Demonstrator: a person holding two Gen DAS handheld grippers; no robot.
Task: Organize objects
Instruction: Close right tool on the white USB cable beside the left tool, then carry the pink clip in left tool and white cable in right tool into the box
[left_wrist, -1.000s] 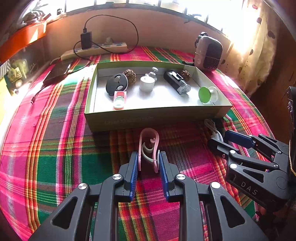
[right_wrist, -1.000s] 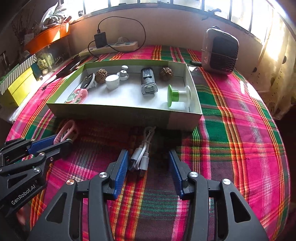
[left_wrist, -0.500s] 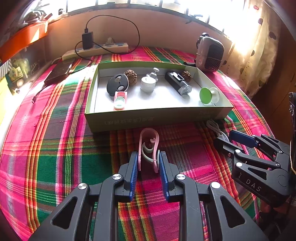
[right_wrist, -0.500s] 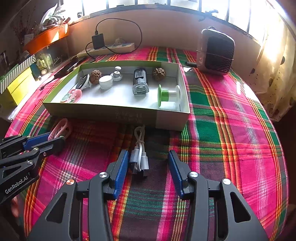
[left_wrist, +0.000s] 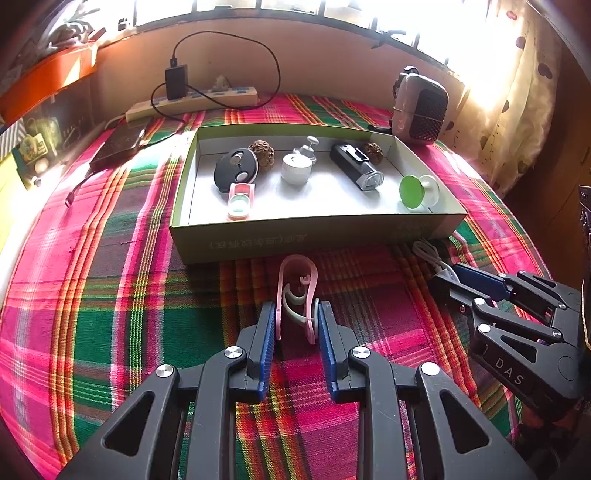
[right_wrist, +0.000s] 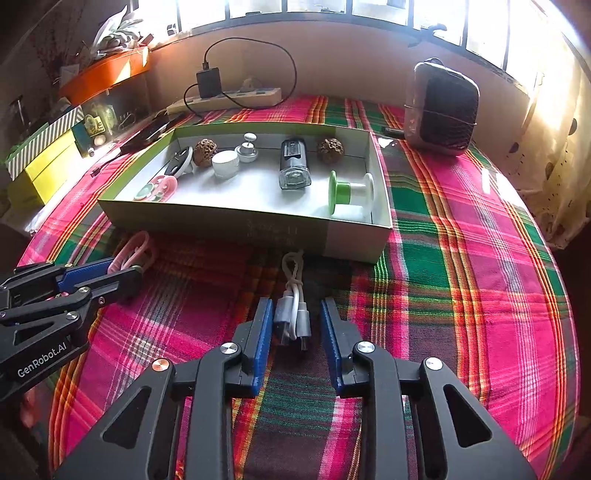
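Left wrist view: the left gripper (left_wrist: 297, 321) pinches a pink clip (left_wrist: 297, 291) between its blue pads, the clip's open ends pressed by both jaws and its loop pointing toward the box (left_wrist: 314, 236); the clip lies on the plaid cloth (left_wrist: 110, 295) just in front of the box's near wall. Inside the box sit a black disc (left_wrist: 235, 170), a white jar (left_wrist: 296, 168), a dark cylinder (left_wrist: 355, 166) and a green spool (left_wrist: 419, 191). To the right, the right gripper (left_wrist: 448, 282) reaches down at a white cable (left_wrist: 430, 254) near the box's front corner. Right wrist view: the right gripper (right_wrist: 296, 325) straddles the folded cable (right_wrist: 293, 306), whose plugs lie between the jaws; the jaws are closing, the left pad touching a plug while a narrow gap shows at the right pad. The cable's loop lies just before the box (right_wrist: 258, 229). At left, the left gripper (right_wrist: 122, 267) grips the clip (right_wrist: 135, 251) on the cloth (right_wrist: 461, 277)
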